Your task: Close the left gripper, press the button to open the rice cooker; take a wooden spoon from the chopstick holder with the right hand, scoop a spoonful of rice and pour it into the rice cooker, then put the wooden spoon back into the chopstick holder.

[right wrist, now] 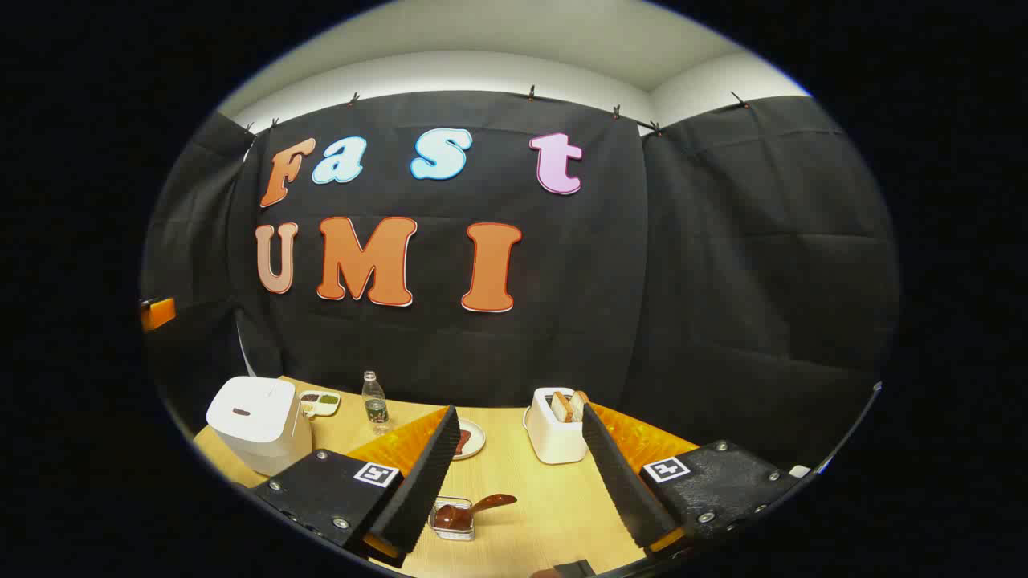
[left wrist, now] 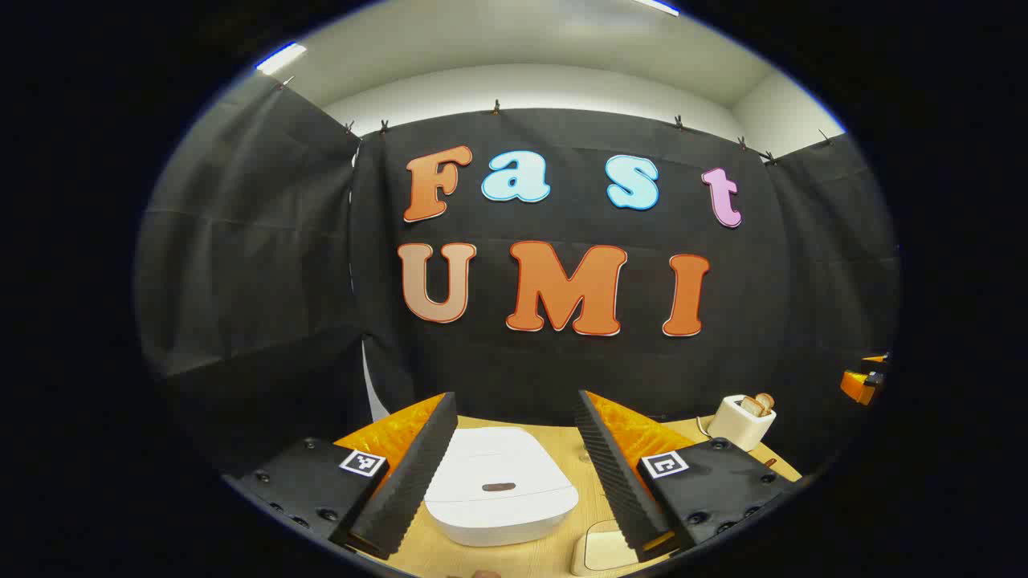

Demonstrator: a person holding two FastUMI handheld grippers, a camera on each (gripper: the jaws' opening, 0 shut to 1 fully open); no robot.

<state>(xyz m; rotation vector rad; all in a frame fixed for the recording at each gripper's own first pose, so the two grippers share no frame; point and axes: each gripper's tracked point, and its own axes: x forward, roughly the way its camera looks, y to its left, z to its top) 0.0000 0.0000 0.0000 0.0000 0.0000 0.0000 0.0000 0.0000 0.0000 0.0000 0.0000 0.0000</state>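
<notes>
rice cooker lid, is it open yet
No, in the left gripper view the rice cooker sits with its lid flat and shut, between the open left gripper fingers.

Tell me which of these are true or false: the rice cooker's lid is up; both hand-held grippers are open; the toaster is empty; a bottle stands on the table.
1. The rice cooker has its lid up. False: the lid is down.
2. The left hand-held gripper and the right hand-held gripper both have their fingers spread apart. True.
3. The toaster is empty. False: slices of bread stick out of its top.
4. A bottle stands upright on the table. True.
</notes>
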